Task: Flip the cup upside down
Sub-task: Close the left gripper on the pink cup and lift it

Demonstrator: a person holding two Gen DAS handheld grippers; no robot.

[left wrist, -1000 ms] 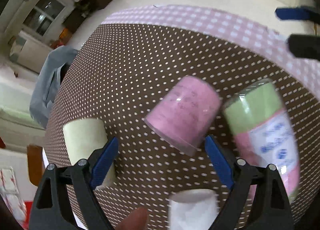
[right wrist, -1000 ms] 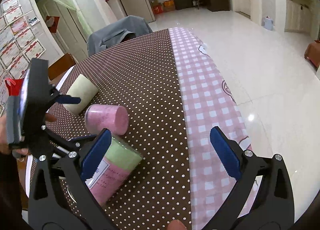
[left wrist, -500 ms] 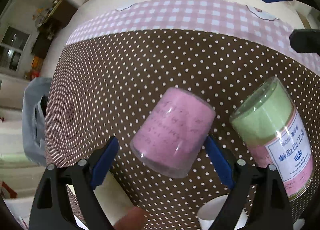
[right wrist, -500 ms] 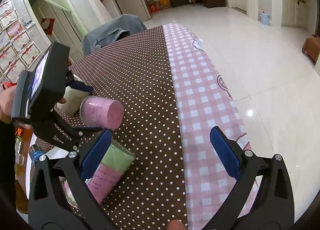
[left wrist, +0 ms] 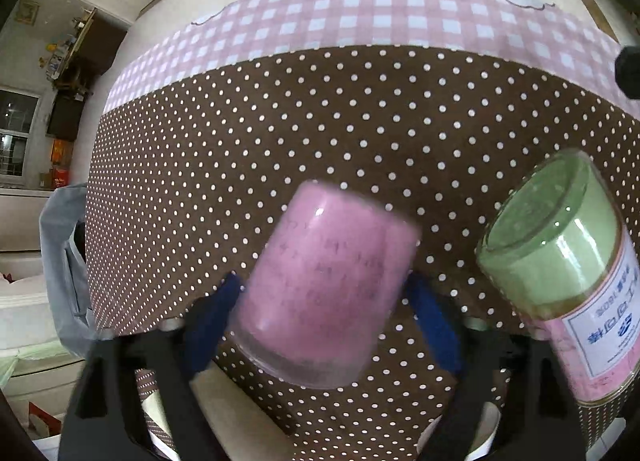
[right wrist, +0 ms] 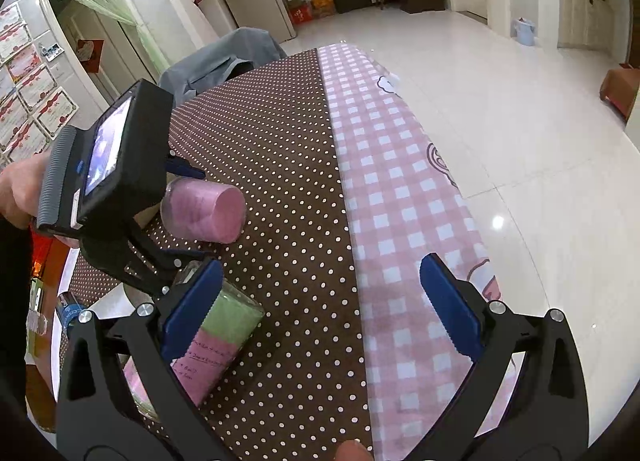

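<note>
A pink cup [left wrist: 324,285] lies on its side between the two blue pads of my left gripper [left wrist: 324,321], its closed base pointing away from me. The pads sit close to its sides; motion blur hides whether they touch. In the right wrist view the pink cup [right wrist: 208,213] sticks out of the left gripper [right wrist: 180,213], above the brown dotted tablecloth [right wrist: 280,189]. My right gripper [right wrist: 316,313] is open and empty over the cloth near the pink checked border.
A clear jar with green and pink layers [left wrist: 560,269] lies on its side right of the cup; it also shows in the right wrist view [right wrist: 212,341]. The pink checked border [right wrist: 400,189] runs along the table edge. A grey jacket [right wrist: 216,61] hangs on a far chair.
My left gripper has moved forward around the pink cup, which now fills the space between the pads and looks lifted off the cloth. The right gripper has barely moved.
</note>
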